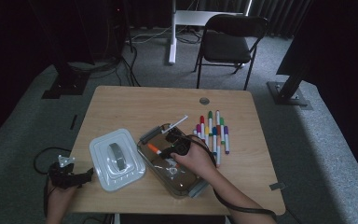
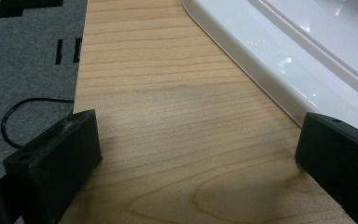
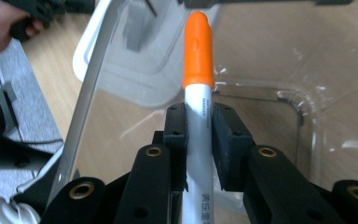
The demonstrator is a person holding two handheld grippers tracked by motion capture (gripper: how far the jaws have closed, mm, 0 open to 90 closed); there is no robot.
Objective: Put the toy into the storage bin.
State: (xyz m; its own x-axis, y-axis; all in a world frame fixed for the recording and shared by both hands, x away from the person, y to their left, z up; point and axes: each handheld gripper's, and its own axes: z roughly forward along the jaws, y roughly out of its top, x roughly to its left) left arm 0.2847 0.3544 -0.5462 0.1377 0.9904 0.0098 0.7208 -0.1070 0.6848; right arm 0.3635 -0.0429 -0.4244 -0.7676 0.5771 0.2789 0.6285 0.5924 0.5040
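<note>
My right gripper [image 3: 199, 126] is shut on a white marker with an orange cap [image 3: 198, 51]. It holds the marker inside the clear plastic box [image 3: 298, 107], with the cap pointing away from the jaws. From the high view the box [image 1: 186, 186] sits at the table's middle front. There the right gripper [image 1: 164, 152] hangs over it, and the orange-capped marker [image 1: 154, 149] points left. Several coloured markers [image 1: 214, 133] lie in a row to the right of the box. My left gripper [image 2: 196, 140] stands open over bare wood beside the white lid [image 2: 284, 56], at the table's left front edge [image 1: 77, 177].
The white lid [image 1: 116, 158] with a grey handle lies left of the box. A thin white stick [image 1: 178, 123] rests by the box's far corner. A black folding chair [image 1: 228, 44] stands beyond the table. Grey carpet surrounds the table, with cables at the left.
</note>
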